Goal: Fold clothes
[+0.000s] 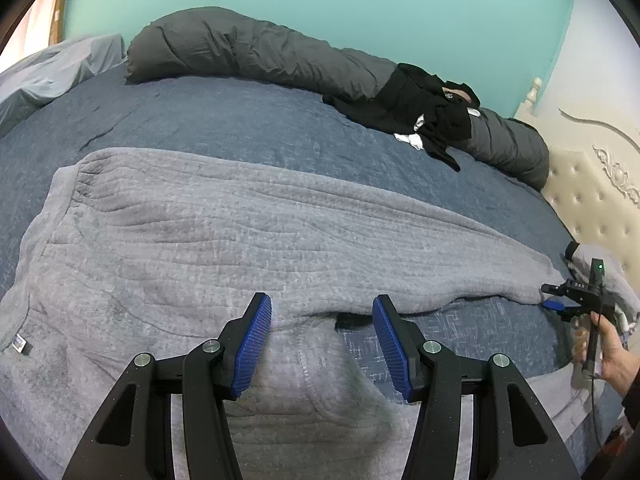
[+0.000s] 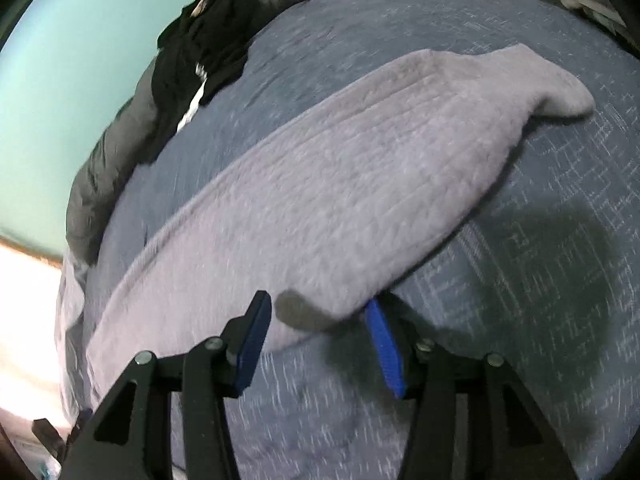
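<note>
A grey fleece garment [image 1: 224, 232] lies spread on the blue bedspread [image 1: 224, 124]. My left gripper [image 1: 322, 312] is open just above the garment's near edge, where a fold bulges between the jaws. My right gripper [image 2: 318, 320] is open over the hem of the same garment [image 2: 340, 184], one blue pad [image 2: 384, 344] beside the hem's edge. In the left wrist view the right gripper [image 1: 554, 304] is at the far right, held by a hand, at the tip of a sleeve or leg. The right wrist view is motion-blurred.
A rolled dark grey duvet [image 1: 248, 48] lies along the far side of the bed. A black clothes pile [image 1: 424, 108] with some white rests on it. A cream tufted headboard [image 1: 592, 200] stands on the right. More grey cloth [image 1: 612, 276] lies by the headboard.
</note>
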`<state>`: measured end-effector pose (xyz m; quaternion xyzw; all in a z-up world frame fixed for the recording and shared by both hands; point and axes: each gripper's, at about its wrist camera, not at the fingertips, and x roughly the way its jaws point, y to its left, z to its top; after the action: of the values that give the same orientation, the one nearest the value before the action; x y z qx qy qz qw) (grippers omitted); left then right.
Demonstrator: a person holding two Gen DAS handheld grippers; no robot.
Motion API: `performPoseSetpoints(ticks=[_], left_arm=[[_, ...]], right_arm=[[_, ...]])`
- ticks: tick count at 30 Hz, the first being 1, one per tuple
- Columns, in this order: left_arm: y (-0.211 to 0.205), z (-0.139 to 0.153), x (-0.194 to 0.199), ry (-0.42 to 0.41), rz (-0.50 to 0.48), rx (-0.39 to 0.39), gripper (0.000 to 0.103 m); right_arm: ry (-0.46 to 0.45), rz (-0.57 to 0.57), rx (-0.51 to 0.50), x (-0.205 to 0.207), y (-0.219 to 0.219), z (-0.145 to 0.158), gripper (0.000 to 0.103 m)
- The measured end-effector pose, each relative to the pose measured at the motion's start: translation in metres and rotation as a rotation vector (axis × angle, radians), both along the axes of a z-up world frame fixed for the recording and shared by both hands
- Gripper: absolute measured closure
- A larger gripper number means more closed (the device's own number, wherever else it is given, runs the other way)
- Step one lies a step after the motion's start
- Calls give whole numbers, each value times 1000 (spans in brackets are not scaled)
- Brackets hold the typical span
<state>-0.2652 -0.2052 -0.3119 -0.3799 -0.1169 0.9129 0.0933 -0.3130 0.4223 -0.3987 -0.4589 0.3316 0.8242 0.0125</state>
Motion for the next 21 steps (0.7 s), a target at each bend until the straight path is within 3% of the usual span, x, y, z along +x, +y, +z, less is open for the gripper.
performPoseSetpoints(ticks=[2,4,6,13,18,21], left_arm=[[-1,0,0,-1,1,0,46],[0,0,0,-2,0,-1,46],[0,-1,0,-2,-1,-4,46],[-2,1,-1,-2,-3,-7,46],[-4,1,-2,-1,-4,-6,46],[-5,1,-3,-2,-7,-6,46]], right_arm=[[4,-20,16,-3,1,1,67],[6,-41,36,-4,4,5,93],[40,-55,37,-3,7,15,98],[127,-79,111,-8,28,62,100],[-32,-44,176,-24,29,35,100],[-62,-33,139,-22,28,20,98]])
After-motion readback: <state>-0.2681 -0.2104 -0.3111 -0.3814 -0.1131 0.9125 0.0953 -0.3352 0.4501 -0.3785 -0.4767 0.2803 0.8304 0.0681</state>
